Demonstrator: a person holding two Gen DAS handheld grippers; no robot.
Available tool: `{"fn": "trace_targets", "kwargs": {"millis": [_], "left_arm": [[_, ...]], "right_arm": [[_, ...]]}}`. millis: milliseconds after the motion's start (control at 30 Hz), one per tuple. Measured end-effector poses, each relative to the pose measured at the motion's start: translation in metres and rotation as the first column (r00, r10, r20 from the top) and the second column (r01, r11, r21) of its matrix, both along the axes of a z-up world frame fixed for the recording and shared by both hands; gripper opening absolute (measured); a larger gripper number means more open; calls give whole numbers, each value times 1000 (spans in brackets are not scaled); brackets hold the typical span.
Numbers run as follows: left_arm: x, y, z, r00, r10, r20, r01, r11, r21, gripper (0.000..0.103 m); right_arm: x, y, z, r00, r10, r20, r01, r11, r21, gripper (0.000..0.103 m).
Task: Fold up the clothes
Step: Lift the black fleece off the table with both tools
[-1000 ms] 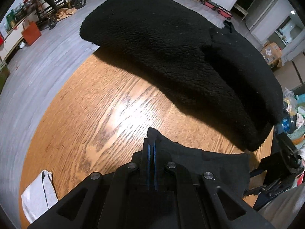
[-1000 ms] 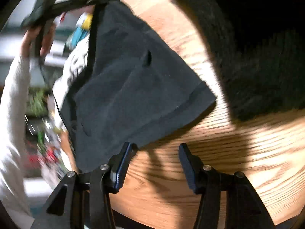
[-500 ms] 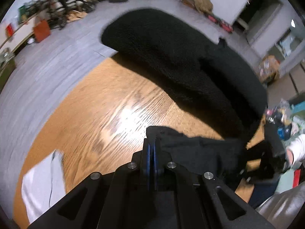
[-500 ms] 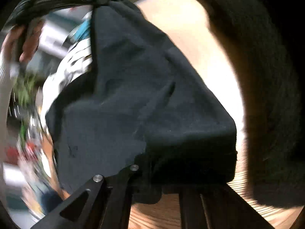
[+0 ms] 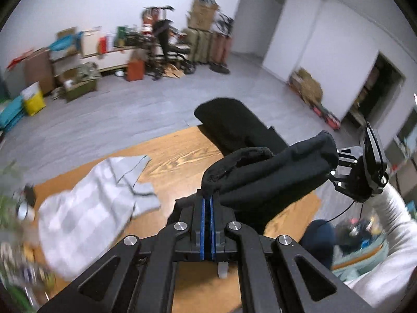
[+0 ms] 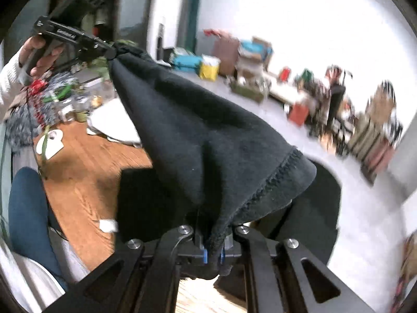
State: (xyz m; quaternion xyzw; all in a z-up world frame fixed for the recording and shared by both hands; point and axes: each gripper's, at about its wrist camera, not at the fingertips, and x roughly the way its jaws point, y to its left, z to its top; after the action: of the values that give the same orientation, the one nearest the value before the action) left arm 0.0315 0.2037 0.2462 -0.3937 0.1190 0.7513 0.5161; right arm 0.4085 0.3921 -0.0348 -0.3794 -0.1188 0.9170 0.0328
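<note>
A dark grey garment (image 5: pixel 271 174) hangs stretched in the air between my two grippers, above the wooden table (image 5: pixel 182 161). My left gripper (image 5: pixel 207 198) is shut on one corner of it. My right gripper (image 6: pixel 214 245) is shut on the other corner; it also shows at the right of the left wrist view (image 5: pixel 336 167). In the right wrist view the garment (image 6: pixel 198 140) runs up to the left gripper (image 6: pixel 110 53) at top left. A black fleece garment (image 5: pixel 234 125) lies on the table's far side.
A grey checked cloth (image 5: pixel 86 208) lies on the table's left part. Clutter and a plant (image 6: pixel 49 91) sit at one table end. Beyond the table are grey floor (image 5: pixel 104 114) and stacked boxes along the wall. The person's blue-clad leg (image 6: pixel 28 208) is at the table edge.
Both grippers rose and lifted the dark garment off the table. The right gripper, open one second ago, shut on its corner. Both cameras tilted up toward the room.
</note>
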Motion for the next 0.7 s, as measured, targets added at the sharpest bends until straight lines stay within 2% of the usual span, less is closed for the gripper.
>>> {"fn": "trace_targets", "kwargs": {"millis": [100, 233, 333, 400, 467, 633, 700], "left_arm": [[25, -35, 30, 999, 37, -4, -37, 998, 47, 3], [48, -67, 66, 997, 66, -26, -63, 992, 106, 3], [45, -76, 81, 996, 82, -20, -78, 987, 138, 3], [29, -72, 78, 995, 96, 6, -96, 986, 140, 3], [2, -64, 66, 992, 116, 47, -122, 984, 128, 3], [-94, -28, 14, 967, 196, 164, -211, 975, 76, 3], [-132, -10, 3, 955, 229, 187, -245, 967, 67, 2]], "right_arm": [[15, -38, 34, 998, 46, -44, -43, 997, 62, 6], [34, -70, 73, 992, 95, -86, -87, 991, 100, 7], [32, -77, 90, 987, 116, -110, -104, 989, 106, 7], [25, -79, 97, 985, 123, -121, -110, 988, 105, 7], [9, -69, 91, 987, 118, -111, -109, 990, 85, 7], [-65, -28, 45, 993, 108, -53, -106, 994, 40, 7], [-98, -9, 31, 994, 94, -63, -92, 995, 45, 7]]}}
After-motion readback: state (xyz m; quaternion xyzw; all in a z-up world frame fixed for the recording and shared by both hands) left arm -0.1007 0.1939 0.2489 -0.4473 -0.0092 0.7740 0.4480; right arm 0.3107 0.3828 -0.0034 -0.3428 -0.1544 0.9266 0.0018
